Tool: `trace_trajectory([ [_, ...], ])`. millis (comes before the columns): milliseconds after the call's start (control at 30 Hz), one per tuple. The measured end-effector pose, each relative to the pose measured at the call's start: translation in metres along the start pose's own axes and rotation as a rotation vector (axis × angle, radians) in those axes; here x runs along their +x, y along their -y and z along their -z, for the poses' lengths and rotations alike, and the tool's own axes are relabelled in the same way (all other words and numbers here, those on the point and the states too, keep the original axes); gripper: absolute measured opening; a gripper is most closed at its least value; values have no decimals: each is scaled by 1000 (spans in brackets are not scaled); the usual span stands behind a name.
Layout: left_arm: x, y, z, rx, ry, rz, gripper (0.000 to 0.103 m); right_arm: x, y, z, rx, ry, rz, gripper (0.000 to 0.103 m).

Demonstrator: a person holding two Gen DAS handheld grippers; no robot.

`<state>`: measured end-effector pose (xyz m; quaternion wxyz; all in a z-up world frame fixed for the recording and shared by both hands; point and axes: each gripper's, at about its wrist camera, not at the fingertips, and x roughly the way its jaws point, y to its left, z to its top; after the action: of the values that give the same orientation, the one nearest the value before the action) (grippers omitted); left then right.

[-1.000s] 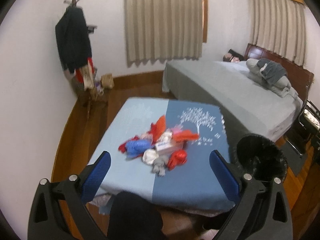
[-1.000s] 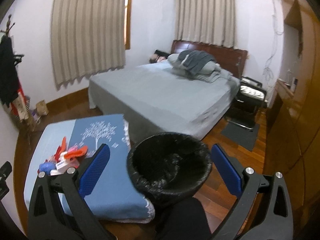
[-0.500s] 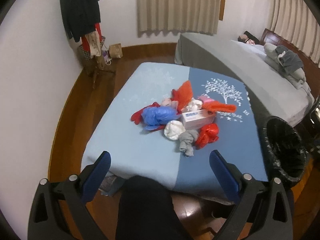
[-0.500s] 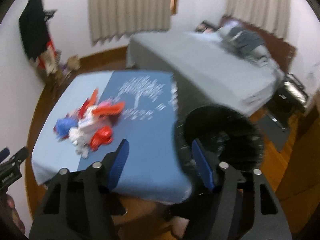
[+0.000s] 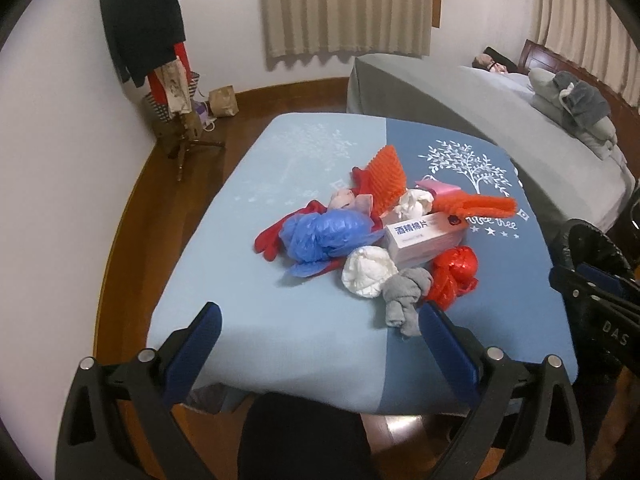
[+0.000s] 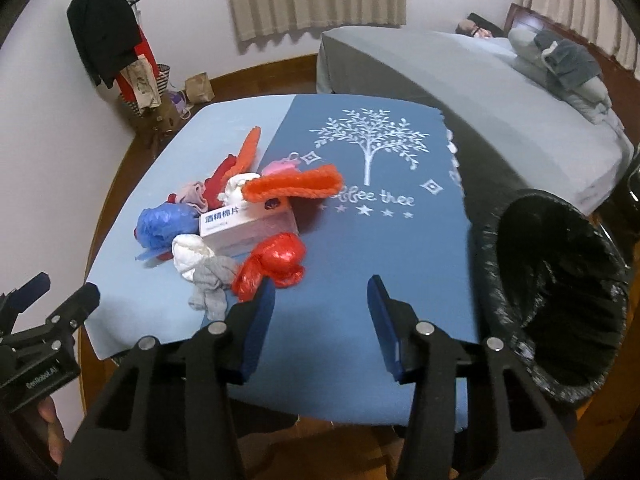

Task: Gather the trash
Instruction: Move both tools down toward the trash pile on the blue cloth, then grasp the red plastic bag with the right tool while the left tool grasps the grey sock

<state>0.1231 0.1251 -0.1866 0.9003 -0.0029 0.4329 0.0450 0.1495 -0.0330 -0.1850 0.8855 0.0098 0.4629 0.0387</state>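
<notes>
Soft, even indoor light fills both views, with no glare and only faint shadows under the trash pile [image 5: 384,236]. Fisheye bending curves the walls and floor at the edges, and dark vignetting cuts the corners. The bed [image 6: 460,80] looks slightly smeared.

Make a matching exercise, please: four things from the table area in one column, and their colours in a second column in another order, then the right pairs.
Things:
1. sock
2. bin liner
3. crumpled bag beside the box
4. net sleeve on the box

Colours:
A. orange
B. grey
C. blue
D. black

Pairs: 1-B, 2-D, 3-C, 4-A
</notes>
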Motion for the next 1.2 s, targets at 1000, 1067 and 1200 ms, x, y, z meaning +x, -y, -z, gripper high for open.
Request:
trace_trajectory([
  [1000, 85, 28, -3, 54, -88, 50, 95, 124, -8, -5, -33, -120, -133, 22],
  [1067, 88, 35, -3, 63, -96, 57, 95, 119, -3, -5, -24, -112, -130, 21],
  [1200, 95, 52, -2, 82, -114, 74, 94, 111, 13, -3, 7, -106, -124, 21],
])
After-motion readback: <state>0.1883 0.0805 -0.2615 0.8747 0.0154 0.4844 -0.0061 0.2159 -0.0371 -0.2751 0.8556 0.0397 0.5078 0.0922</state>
